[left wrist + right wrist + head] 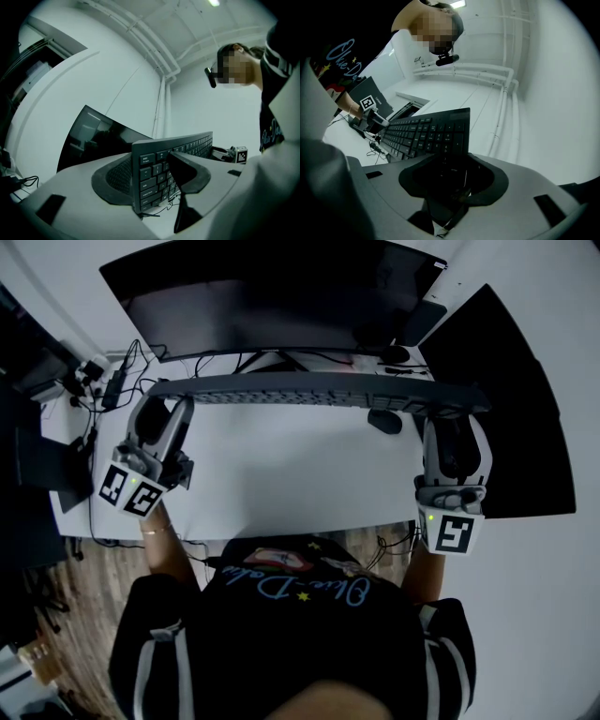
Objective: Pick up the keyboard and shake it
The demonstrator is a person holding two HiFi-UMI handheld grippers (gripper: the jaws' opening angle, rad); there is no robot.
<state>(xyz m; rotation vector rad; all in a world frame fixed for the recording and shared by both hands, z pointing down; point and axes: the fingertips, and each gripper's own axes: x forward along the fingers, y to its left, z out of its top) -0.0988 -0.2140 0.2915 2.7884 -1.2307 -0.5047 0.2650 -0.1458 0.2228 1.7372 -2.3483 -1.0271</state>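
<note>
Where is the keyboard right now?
In the head view the keyboard stretches across the middle, over the white desk and in front of the monitor, its left end in the left gripper and its right end in the right gripper.

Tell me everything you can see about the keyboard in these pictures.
The keyboard is long, thin and dark, with black keys bearing pale print; it looks like plastic. It is held over the white desk, in front of the monitor, tipped so that the head view sees it almost edge-on. The left claw grips its esc end and the right claw the opposite end, each pinching key face and underside.
</note>
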